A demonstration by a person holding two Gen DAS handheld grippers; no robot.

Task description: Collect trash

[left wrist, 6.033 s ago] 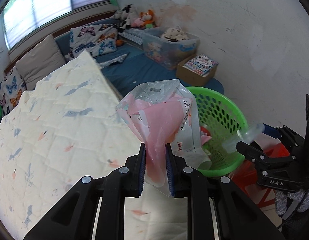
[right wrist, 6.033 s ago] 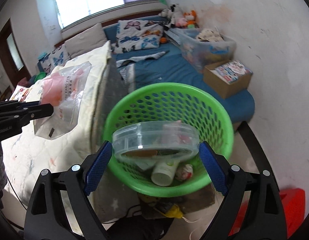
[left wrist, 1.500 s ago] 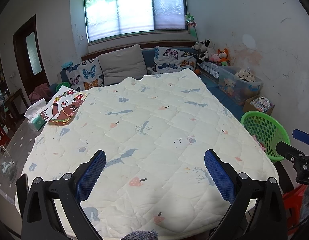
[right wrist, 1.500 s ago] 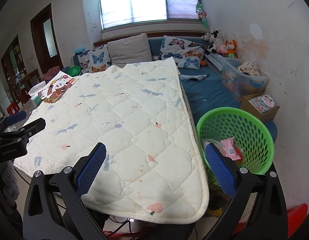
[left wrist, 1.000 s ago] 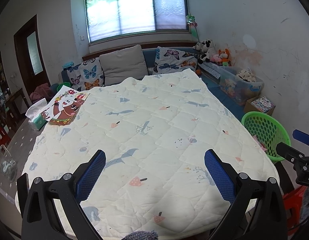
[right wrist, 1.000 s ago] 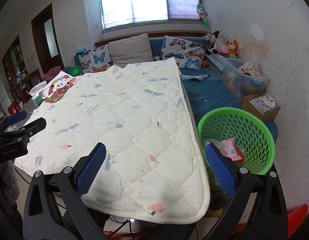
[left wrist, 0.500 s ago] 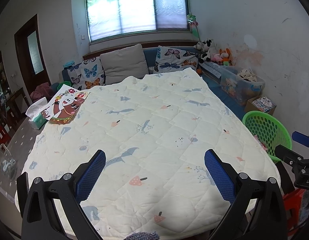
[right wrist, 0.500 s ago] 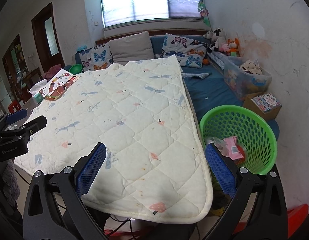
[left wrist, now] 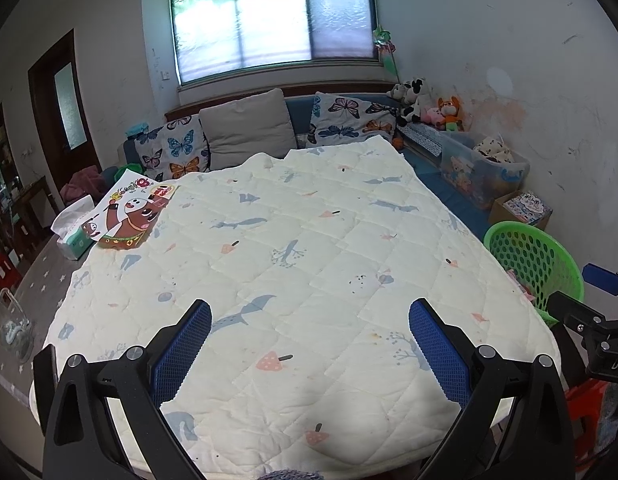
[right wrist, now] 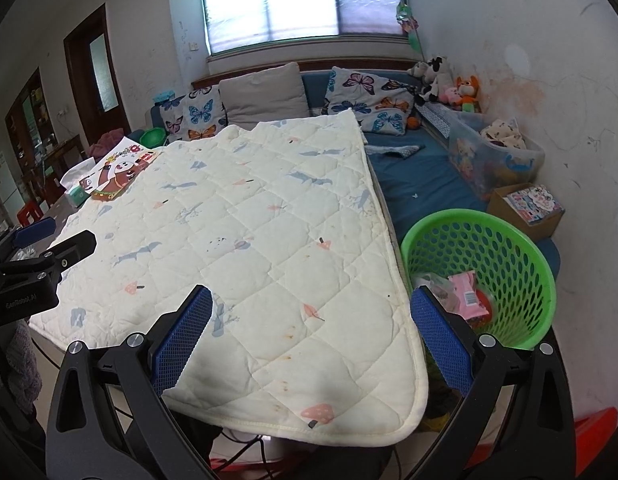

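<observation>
A green mesh basket stands on the floor at the table's right side, also seen as the basket in the left wrist view. Inside it lie a pink wrapper and clear plastic trash. My left gripper is open over the near edge of the quilted cloth, nothing between its blue pads. My right gripper is open too, over the cloth's near right corner, left of the basket. Each gripper shows at the other view's edge.
A picture book and a tissue pack lie at the table's far left. A sofa with butterfly pillows, a clear storage bin and a cardboard box sit behind. A red stool is low right.
Six seconds ago the left gripper held a pink plastic bag and the right a clear container over the basket; both are now let go and pulled back. In the last second almost nothing moved.
</observation>
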